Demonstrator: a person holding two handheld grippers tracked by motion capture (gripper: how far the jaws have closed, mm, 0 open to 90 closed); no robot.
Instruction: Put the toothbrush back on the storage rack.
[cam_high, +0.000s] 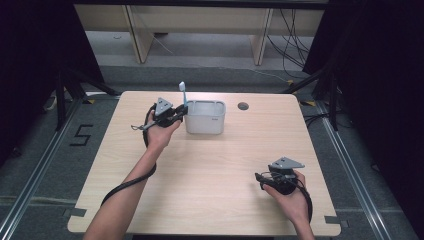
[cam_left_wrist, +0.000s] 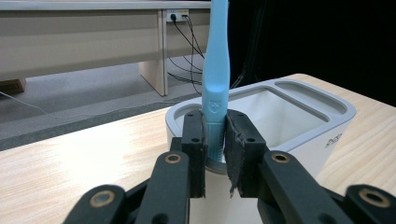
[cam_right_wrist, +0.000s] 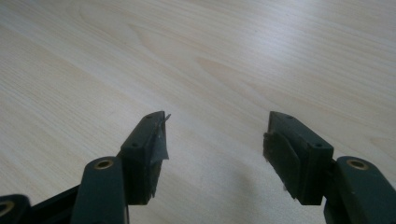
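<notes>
The right tool (cam_high: 274, 179) sits nearest the person, at the near right part of the table (cam_high: 215, 200), held in the right hand (cam_high: 290, 197). In the right gripper view the right tool (cam_right_wrist: 212, 140) has its jaws spread wide, with nothing between them and bare light wood grain of the table (cam_right_wrist: 140, 56) beneath and beyond. A grey three-cornered plate (cam_high: 286, 163) sits on top of it.

Farther up the table, on the left, the left hand (cam_high: 159, 134) holds the left tool (cam_high: 179, 114) just beside the left wall of a white holder (cam_high: 205, 122). The cable (cam_high: 127, 185) trails back along the forearm towards the near table edge.

In the left gripper view the left tool (cam_left_wrist: 215, 140) has its jaws closed narrowly on the lower handle of a light blue toothbrush (cam_left_wrist: 215, 79). The toothbrush stands upright, its shaft rising out of the top of that view. In the high view the toothbrush (cam_high: 184, 97) stands at the holder's left end, its head uppermost. Its bottom end is hidden by the jaws.

The white holder (cam_left_wrist: 299, 116) has a grey rim, a large open compartment and a narrower one at its far end.

Beyond the holder, a round grommet hole (cam_high: 243, 106) lies in the table near its far edge.
</notes>
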